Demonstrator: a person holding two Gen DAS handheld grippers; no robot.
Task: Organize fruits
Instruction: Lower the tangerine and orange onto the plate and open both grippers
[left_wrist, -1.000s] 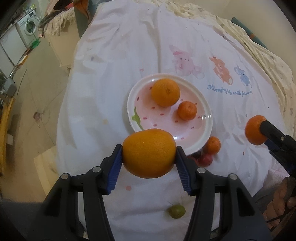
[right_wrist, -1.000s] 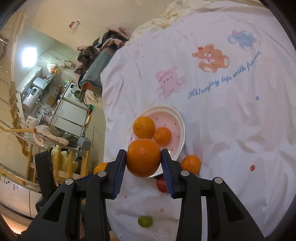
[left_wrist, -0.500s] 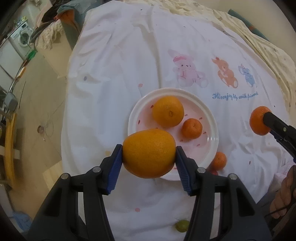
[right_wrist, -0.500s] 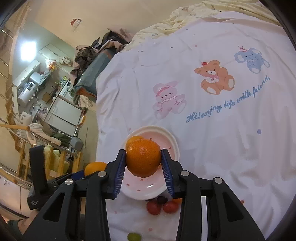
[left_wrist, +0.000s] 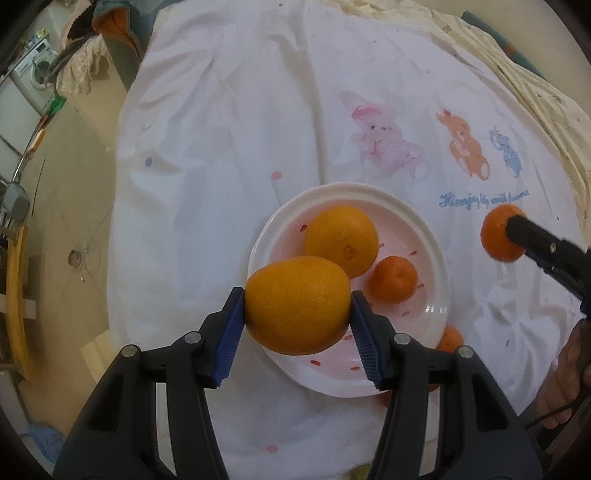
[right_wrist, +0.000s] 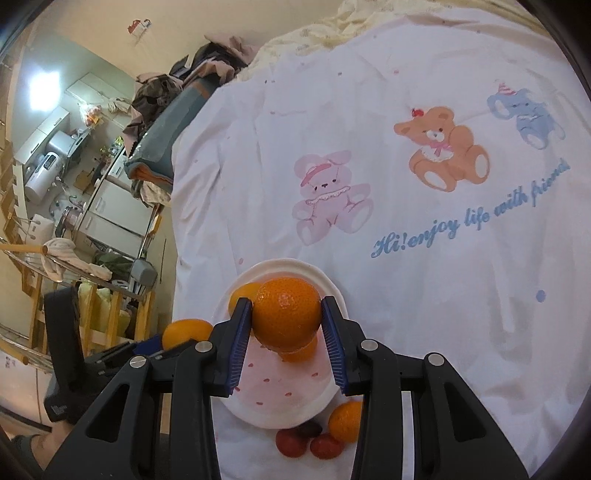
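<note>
Both grippers carry fruit toward the plate (left_wrist: 439, 258) on the white cloth: the left gripper (left_wrist: 297, 325) is clamped on a large orange (left_wrist: 297, 304) over its near-left rim. The right gripper (right_wrist: 286, 332) is clamped on a smaller orange (right_wrist: 286, 314), apparently so both join the two fruits already there.

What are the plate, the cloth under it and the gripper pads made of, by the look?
Plate: glossy white rim, pink speckled centre, bright glare spot; glazed ceramic or melamine, can't tell which. Cloth: thin matte white fabric, creased, with printed cartoon animals. Pads on the left hand-held gripper: blue, ribbed, matte; probably rubber or soft plastic.
</note>
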